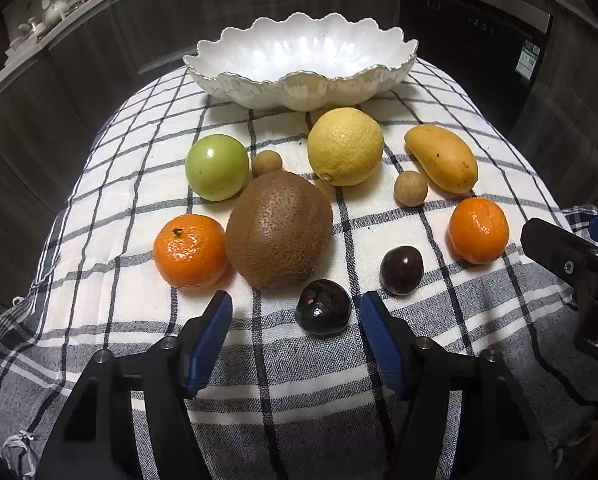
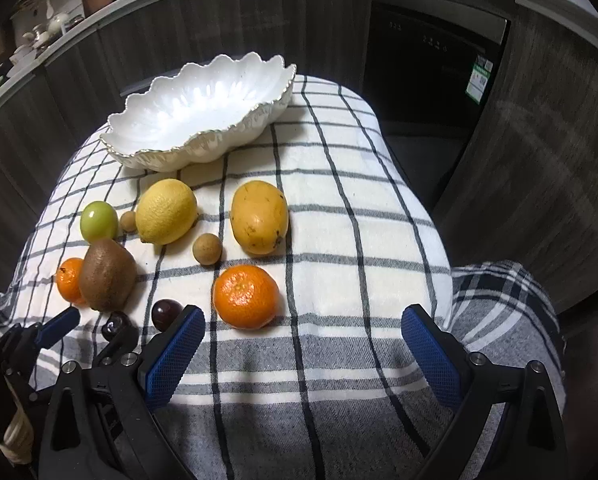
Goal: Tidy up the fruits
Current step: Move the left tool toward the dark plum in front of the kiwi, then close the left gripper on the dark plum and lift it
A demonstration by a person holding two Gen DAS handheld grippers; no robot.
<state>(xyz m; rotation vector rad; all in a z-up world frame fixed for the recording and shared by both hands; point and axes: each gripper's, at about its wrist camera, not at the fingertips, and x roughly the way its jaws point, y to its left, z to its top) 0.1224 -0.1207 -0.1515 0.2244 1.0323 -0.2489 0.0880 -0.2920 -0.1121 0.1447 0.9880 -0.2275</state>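
Blue, finely ribbed pads line the black fingers [image 1: 373, 320] of the left gripper [image 1: 296, 314] at the bottom of its own view, standing half-wide with a glossy dark plum [image 1: 323, 307] between them, untouched by either pad. Beneath lies a coarse woven checked cloth [image 1: 379, 400], cream crossed with navy and grey bands, draped over the desk. Just above and right of that plum sits a second dark plum [image 1: 401, 270]. A fuzzy brown kiwi [image 1: 279, 230] touches a dimpled, shiny tangerine [image 1: 189, 250] on its left; behind them are a smooth green apple [image 1: 217, 167], a small tan longan [image 1: 267, 162], a pebbled yellow lemon [image 1: 345, 146], a second longan [image 1: 410, 188], a curved matte mango [image 1: 443, 159] and another tangerine [image 1: 479, 230]. At upper centre stands the empty white bowl [image 1: 235, 80], glazed, with a scalloped gilt rim. Only the left view shows the apple and both plums whole. The right view alone shows the right gripper [image 2: 303, 322] with its fingers spread wide and nothing between them, low in the frame just below the second tangerine, and the left gripper's tips straddling the first plum at lower left.
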